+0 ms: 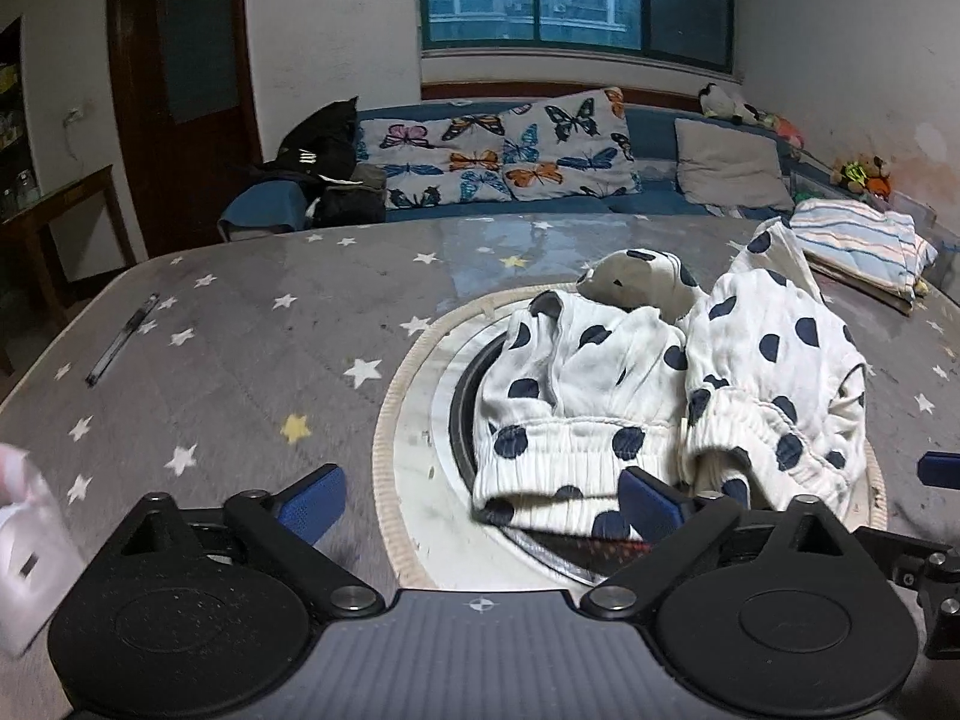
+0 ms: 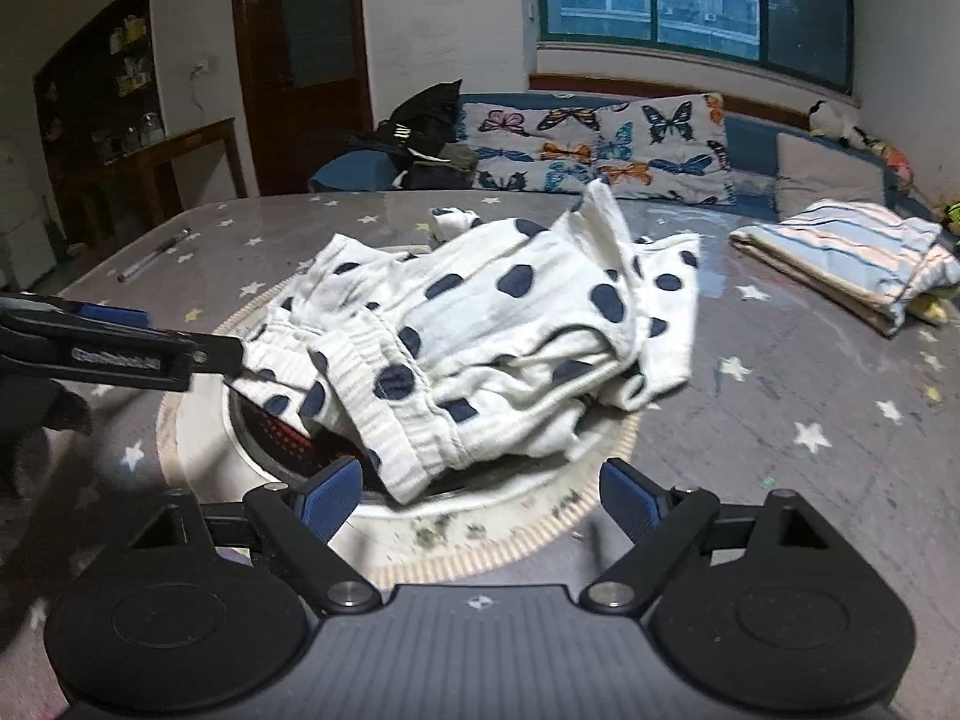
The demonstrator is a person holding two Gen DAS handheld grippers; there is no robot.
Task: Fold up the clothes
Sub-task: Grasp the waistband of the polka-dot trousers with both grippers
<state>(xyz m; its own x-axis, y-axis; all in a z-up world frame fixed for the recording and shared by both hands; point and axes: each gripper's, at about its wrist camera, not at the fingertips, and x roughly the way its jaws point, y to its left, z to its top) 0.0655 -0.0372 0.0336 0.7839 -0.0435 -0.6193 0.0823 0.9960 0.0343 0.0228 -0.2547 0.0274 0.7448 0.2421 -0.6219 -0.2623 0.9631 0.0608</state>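
White trousers with dark blue dots [image 1: 660,384] lie crumpled in a heap over the round hob in the table's middle, elastic waistband toward me; they also show in the right wrist view [image 2: 480,336]. My left gripper [image 1: 483,501] is open, its right finger at the waistband's near edge, holding nothing. It also shows from the side in the right wrist view [image 2: 120,348], at the heap's left edge. My right gripper [image 2: 480,495] is open and empty just in front of the waistband.
The table has a grey star-patterned cover [image 1: 240,348]. A folded striped garment [image 2: 852,258] lies at the far right. A pen [image 1: 120,339] lies at the far left. A white object [image 1: 30,552] is at my near left. A sofa with butterfly cushions [image 1: 498,150] stands behind.
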